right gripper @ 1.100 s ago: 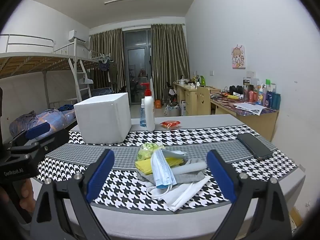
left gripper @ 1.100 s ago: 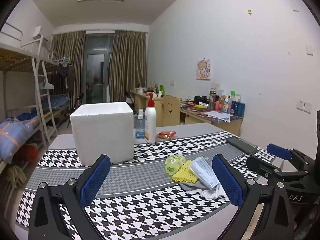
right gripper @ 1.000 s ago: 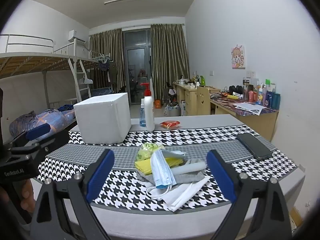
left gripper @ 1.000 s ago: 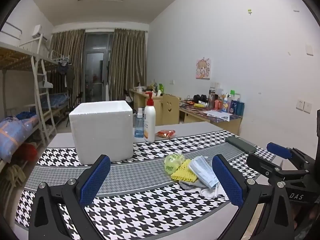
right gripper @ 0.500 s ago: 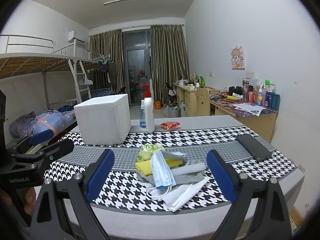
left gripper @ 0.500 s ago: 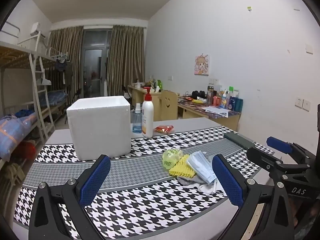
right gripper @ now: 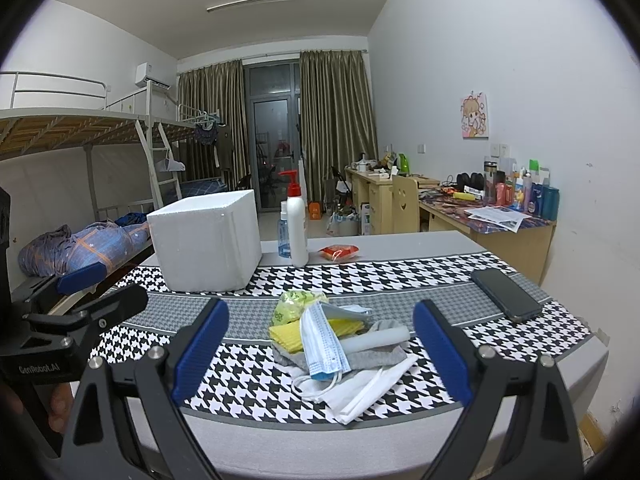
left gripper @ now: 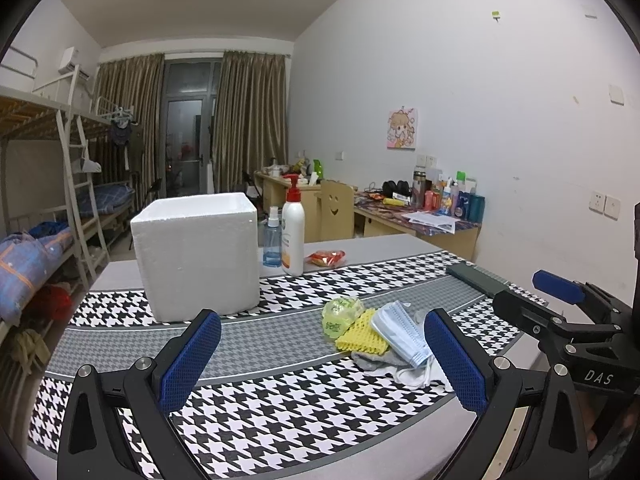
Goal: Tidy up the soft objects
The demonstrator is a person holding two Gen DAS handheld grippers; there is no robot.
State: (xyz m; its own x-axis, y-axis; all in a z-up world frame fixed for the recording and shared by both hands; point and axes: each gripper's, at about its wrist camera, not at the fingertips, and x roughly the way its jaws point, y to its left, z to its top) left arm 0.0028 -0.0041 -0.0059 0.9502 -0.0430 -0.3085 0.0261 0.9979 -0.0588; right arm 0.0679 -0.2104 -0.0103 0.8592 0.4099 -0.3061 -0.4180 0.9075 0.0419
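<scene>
A pile of soft things lies on the houndstooth cloth: a blue face mask point(right gripper: 320, 340), a yellow foam net point(right gripper: 288, 334), a green plastic bag point(right gripper: 294, 304), a grey sock point(right gripper: 372, 358) and white masks point(right gripper: 360, 390). The pile also shows in the left wrist view, with the face mask point(left gripper: 400, 332) on top. A white foam box point(right gripper: 208, 240) stands behind it to the left. My right gripper point(right gripper: 320, 356) is open and empty, just in front of the pile. My left gripper point(left gripper: 320, 360) is open and empty, left of the pile.
A pump bottle point(right gripper: 298, 228), a small spray bottle point(right gripper: 284, 240) and a red snack packet point(right gripper: 338, 252) stand behind the box. A black phone point(right gripper: 506, 294) lies at the right. The table's front edge point(right gripper: 360, 432) is close. Bunk beds left, desks right.
The left gripper's view has shifted slightly, so the box and the pile sit a little lower and further left. The right gripper has stayed almost still. Both remain open.
</scene>
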